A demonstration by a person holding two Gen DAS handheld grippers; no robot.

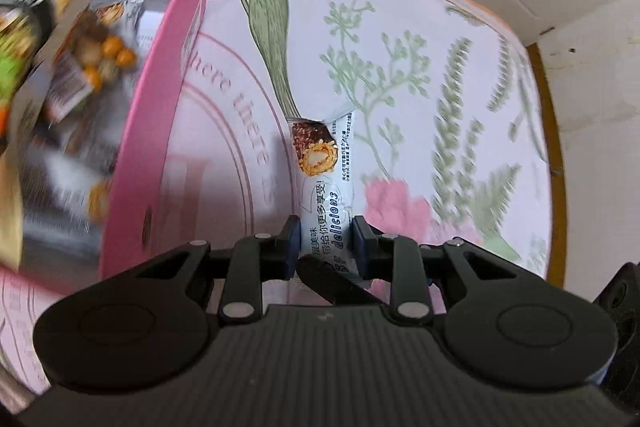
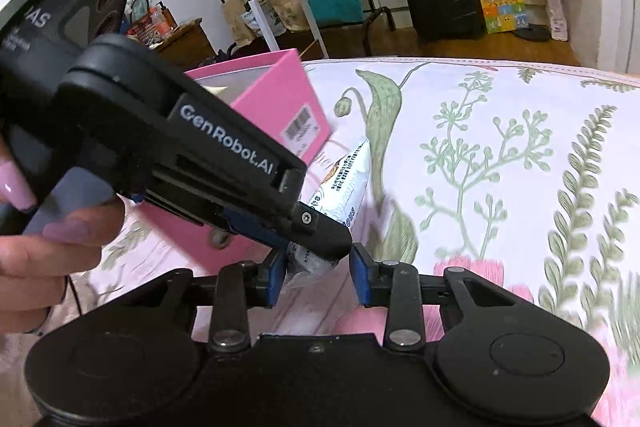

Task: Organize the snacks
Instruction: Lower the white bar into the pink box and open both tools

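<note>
Both fisheye cams sit right behind their own tongs, low over the floral desk (image 1: 400,27), left one angled down, right one looking level into the room, and both catch the pink box (image 1: 160,99).

Snack wrapper (image 1: 326,183) "delicious"; hand-held gripper (image 2: 320,227) probably "GenRobot.AI".

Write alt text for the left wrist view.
The left gripper is shut on a white snack bar held above a floral tablecloth. A pink box holding other snacks stands open to its left.
</note>
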